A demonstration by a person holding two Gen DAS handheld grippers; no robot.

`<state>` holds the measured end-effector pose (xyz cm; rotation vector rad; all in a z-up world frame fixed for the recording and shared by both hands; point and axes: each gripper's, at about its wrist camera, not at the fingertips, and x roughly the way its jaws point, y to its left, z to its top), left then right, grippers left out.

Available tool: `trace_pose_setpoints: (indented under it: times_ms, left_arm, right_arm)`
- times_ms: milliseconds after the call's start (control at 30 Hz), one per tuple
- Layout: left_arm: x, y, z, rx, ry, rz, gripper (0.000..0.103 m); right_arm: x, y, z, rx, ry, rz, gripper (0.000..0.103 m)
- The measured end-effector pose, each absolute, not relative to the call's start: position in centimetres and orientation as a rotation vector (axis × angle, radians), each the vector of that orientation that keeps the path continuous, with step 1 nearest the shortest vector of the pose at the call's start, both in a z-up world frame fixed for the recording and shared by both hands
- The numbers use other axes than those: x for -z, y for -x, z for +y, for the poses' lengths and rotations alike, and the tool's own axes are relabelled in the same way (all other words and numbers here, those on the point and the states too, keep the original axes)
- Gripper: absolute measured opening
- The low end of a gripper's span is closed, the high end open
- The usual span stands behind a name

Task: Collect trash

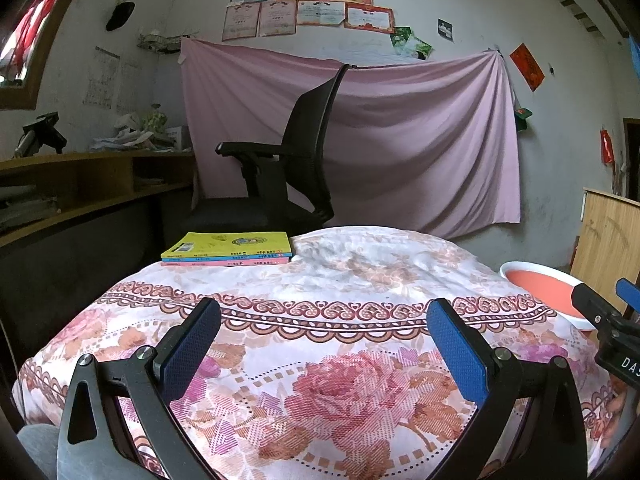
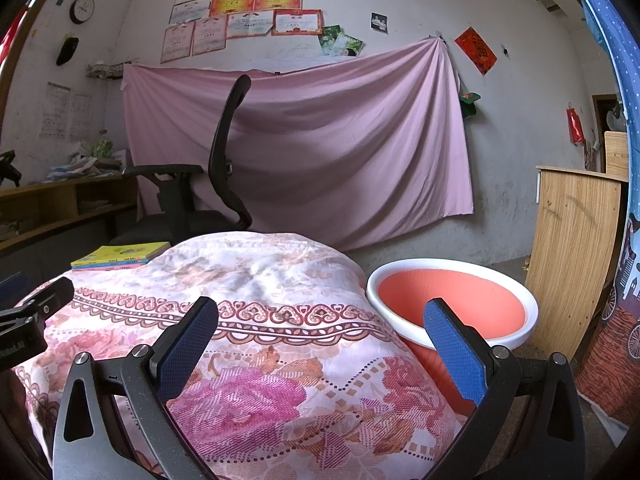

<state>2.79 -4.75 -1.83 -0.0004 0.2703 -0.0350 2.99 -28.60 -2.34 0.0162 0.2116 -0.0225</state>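
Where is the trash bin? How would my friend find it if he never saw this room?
Find the table with the flowery cloth. Look down beside its right edge, between it and the wooden cabinet: the bin stands there on the floor. It is the only round thing there, orange inside with a thick white rim.

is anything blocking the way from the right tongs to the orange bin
Nothing visible does. The right tongs are open and empty above the floral cloth, and the orange bin stands just off the cloth's right edge, its mouth open and uncovered. No trash shows on the cloth in either view; only a stack of books lies at its far left.
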Motion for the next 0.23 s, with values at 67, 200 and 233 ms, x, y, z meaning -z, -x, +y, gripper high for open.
trace_pose_setpoints:
  times_ms: [67, 200, 233]
  left_arm:
    - [1.83, -2.79, -4.82, 0.032, 0.001, 0.269, 0.101]
    - [1.83, -2.79, -4.88, 0.031, 0.001, 0.267, 0.101]
    - [1.83, -2.79, -4.89, 0.031, 0.001, 0.268, 0.101]
  right_arm:
    - [2.31, -3.05, -28.64, 0.023, -0.016, 0.212, 0.103]
    - [2.27, -3.06, -28.65, 0.023, -0.016, 0.212, 0.103]
    - [2.29, -2.96, -28.6, 0.023, -0.017, 0.212, 0.103]
